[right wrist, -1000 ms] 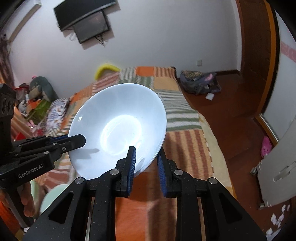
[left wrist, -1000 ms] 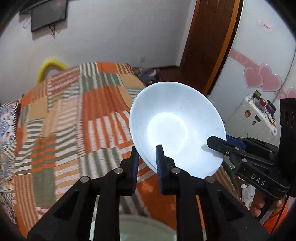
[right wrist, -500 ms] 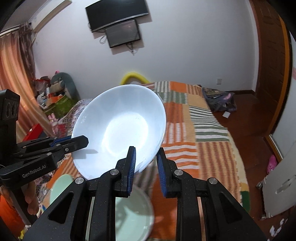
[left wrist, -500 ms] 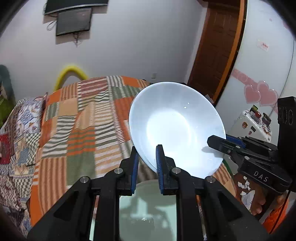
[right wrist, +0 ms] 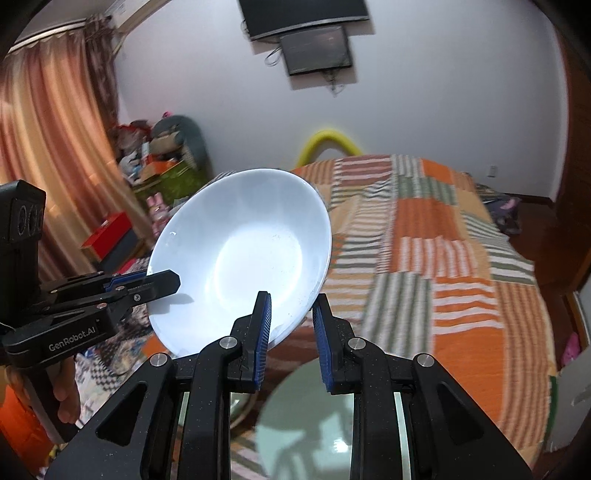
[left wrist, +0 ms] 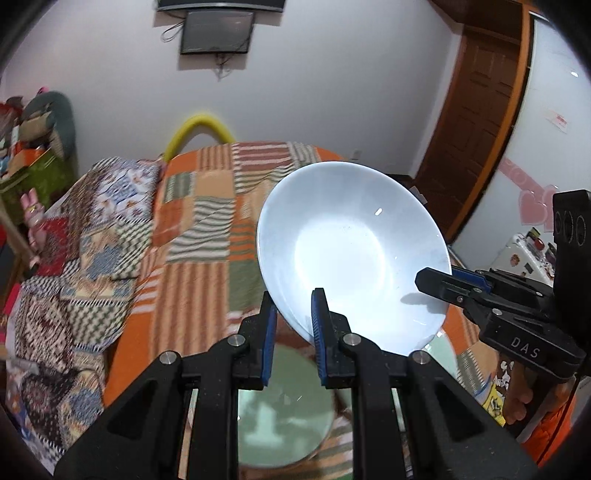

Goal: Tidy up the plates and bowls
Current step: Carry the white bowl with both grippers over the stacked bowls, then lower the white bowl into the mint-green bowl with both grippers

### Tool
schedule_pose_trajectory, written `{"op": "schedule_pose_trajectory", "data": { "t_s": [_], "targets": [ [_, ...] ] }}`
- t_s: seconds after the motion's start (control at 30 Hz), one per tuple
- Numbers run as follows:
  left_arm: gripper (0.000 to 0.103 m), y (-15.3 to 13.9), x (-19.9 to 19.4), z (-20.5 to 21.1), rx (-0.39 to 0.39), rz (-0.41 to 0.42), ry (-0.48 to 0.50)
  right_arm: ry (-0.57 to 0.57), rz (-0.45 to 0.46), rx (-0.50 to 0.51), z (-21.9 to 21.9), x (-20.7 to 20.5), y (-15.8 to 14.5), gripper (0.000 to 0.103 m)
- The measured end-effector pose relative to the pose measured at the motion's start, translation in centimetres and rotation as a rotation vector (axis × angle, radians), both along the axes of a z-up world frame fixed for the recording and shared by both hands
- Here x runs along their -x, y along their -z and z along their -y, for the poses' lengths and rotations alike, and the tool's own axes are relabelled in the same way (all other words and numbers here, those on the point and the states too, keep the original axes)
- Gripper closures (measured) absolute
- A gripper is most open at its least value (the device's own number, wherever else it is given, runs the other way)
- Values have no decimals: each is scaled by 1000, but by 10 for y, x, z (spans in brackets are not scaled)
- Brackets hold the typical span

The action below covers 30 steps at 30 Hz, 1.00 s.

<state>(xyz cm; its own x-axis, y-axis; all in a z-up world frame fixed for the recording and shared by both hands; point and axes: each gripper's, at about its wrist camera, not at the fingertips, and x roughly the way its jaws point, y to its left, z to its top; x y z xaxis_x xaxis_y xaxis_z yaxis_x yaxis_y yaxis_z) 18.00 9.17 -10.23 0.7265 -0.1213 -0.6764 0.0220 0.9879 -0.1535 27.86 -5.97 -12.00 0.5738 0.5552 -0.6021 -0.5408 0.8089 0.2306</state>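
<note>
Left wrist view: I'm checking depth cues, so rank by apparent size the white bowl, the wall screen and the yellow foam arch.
1. white bowl, though it is nearest the camera.
2. wall screen.
3. yellow foam arch, smallest and partly hidden behind the bed.

White bowl (left wrist: 352, 254), plain, at 1 o'clock. Pale green plate (left wrist: 282, 408), 6 o'clock. Bedspread (left wrist: 207, 225): orange, green and beige striped patchwork, 10 o'clock. Yellow hoop (left wrist: 197, 127), 11 o'clock. Peach striped curtain (right wrist: 48, 147), 9 o'clock.
</note>
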Motion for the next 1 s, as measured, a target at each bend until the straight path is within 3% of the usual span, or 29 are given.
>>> {"op": "schedule_pose_trajectory", "data": {
  "t_s": [0.4,1.0],
  "targets": [
    [85,53,42,-41,59,-107,-89,-95,-88,60,-45,28,42,82],
    [85,113,54,-52,74,-222,-157,-129,-196,156,-72,44,89,82]
  ]
}}
